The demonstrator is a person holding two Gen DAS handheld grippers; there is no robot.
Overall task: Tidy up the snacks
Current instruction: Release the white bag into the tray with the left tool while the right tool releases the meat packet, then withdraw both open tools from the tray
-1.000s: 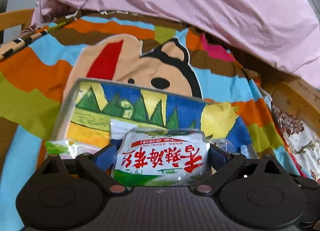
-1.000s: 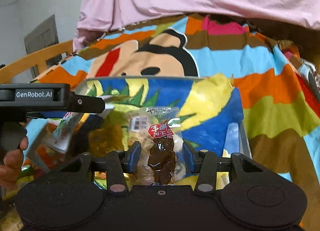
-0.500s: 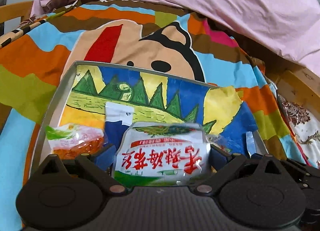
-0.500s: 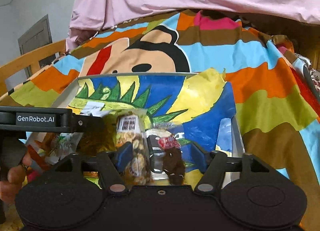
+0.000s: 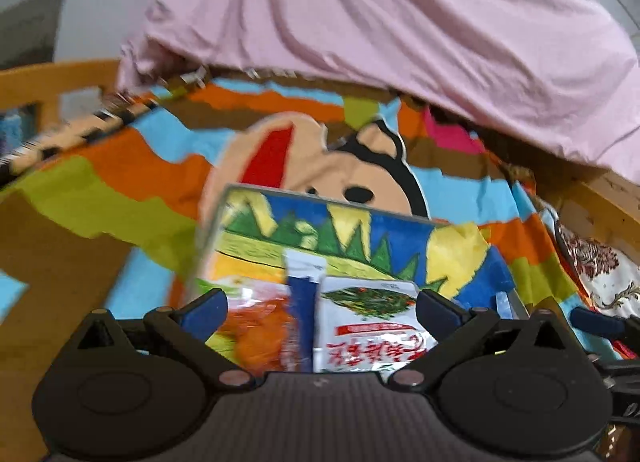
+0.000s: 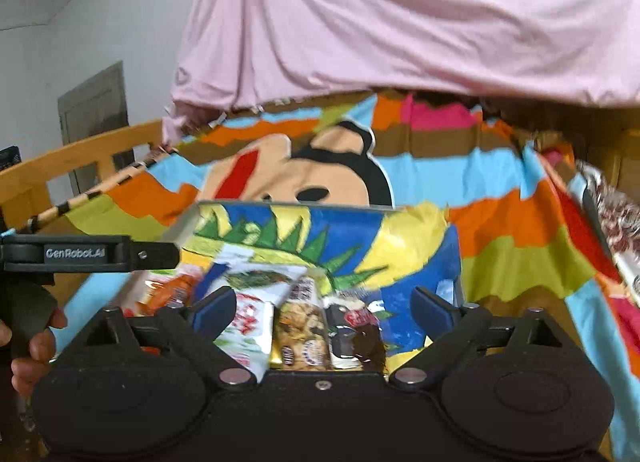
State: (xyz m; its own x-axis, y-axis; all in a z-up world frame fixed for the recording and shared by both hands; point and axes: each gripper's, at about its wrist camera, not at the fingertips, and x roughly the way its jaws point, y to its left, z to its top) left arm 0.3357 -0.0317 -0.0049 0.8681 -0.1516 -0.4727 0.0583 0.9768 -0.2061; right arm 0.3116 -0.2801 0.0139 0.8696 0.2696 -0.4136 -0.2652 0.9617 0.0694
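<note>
A shallow tray (image 5: 460,246) lined with a bright painted picture lies on the colourful blanket; it also shows in the right wrist view (image 6: 424,258). In it lie a white packet with red lettering (image 5: 368,326), a blue-and-white packet (image 5: 302,294) and an orange packet (image 5: 260,322). My left gripper (image 5: 318,306) is open just above them, holding nothing. My right gripper (image 6: 324,304) is open over the white packet (image 6: 250,314), a nut packet (image 6: 300,326) and a dark snack packet (image 6: 356,332). The left gripper's body (image 6: 88,254) shows at the left.
The tray lies on a cartoon-print blanket (image 5: 120,198) on a bed with a wooden rail (image 6: 80,154). A pink sheet (image 5: 400,30) hangs across the back. A patterned cloth (image 5: 600,274) lies at the right. A hand (image 6: 28,350) holds the left gripper's handle.
My left gripper has opened and let go of the white packet, which now lies in the tray. My right gripper has opened wider and drawn back from the dark snack packet.
</note>
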